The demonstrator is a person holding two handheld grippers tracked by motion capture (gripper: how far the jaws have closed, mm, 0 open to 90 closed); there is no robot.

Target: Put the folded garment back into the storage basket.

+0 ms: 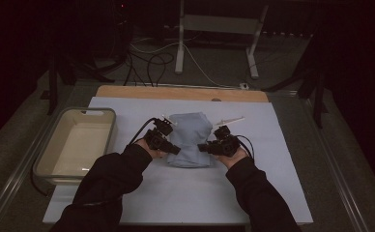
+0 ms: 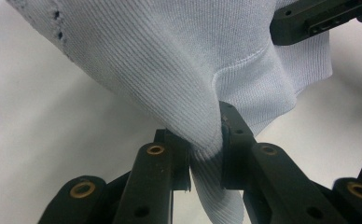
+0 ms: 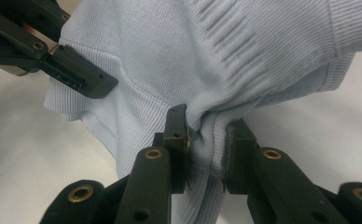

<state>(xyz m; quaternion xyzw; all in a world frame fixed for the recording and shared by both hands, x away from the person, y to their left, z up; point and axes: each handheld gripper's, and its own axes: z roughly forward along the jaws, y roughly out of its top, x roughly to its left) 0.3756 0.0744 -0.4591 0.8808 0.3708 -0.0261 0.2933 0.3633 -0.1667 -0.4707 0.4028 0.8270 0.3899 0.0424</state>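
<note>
A pale blue knitted garment point(image 1: 189, 139) lies folded in the middle of the white table cover point(image 1: 267, 188). My left gripper point(image 1: 173, 150) pinches its near left edge, and my right gripper point(image 1: 204, 148) pinches its near right edge. In the left gripper view the ribbed cloth point(image 2: 170, 70) bunches between the shut jaws of the left gripper point(image 2: 205, 149), lifted off the surface. The right gripper view has the garment point(image 3: 207, 56) squeezed between the jaws of the right gripper point(image 3: 206, 142), with the other gripper's jaw point(image 3: 76, 77) on the cloth at upper left.
A pale plastic tub point(image 1: 74, 145) stands at the left edge of the cover. A white stick-like object point(image 1: 229, 121) lies behind the garment on the right. The wooden table edge point(image 1: 180, 93) runs along the back, with cables and a stand on the floor beyond.
</note>
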